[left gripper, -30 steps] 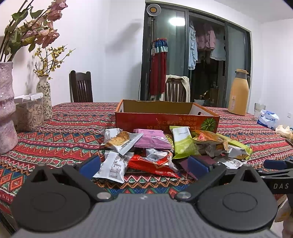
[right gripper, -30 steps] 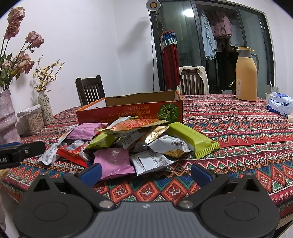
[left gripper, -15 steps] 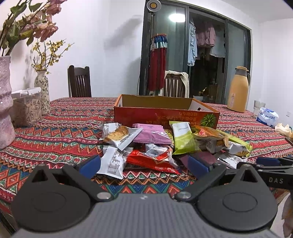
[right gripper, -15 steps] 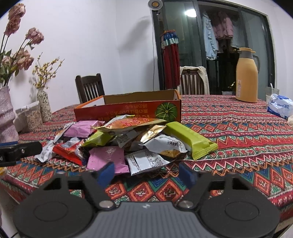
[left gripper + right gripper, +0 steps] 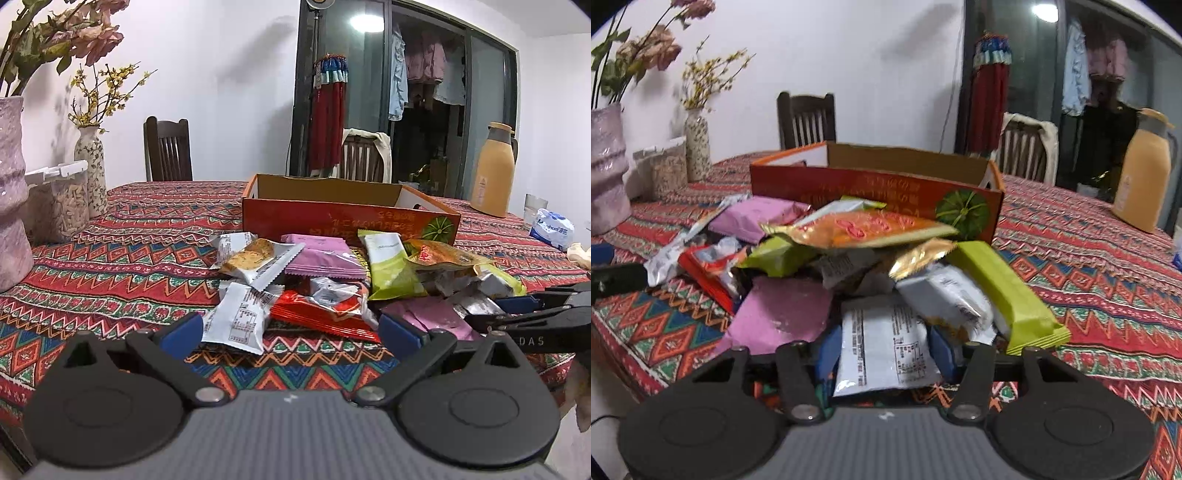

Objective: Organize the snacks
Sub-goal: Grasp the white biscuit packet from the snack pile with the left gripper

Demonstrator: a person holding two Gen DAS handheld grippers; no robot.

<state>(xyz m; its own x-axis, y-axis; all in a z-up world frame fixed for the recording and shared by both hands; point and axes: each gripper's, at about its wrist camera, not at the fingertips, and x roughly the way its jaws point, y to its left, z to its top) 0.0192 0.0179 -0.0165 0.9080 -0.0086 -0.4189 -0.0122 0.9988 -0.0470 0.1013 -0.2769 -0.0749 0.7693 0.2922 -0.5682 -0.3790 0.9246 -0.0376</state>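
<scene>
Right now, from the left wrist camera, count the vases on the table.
2. A large pink vase stands at the table's left edge; a small speckled vase stands farther back, beside the clear container.

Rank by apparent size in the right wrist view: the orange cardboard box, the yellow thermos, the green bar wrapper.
1. orange cardboard box, clearly the largest.
2. and 3. green bar wrapper and yellow thermos look alike; the wrapper lies much nearer the camera, so I won't rank them.
</scene>
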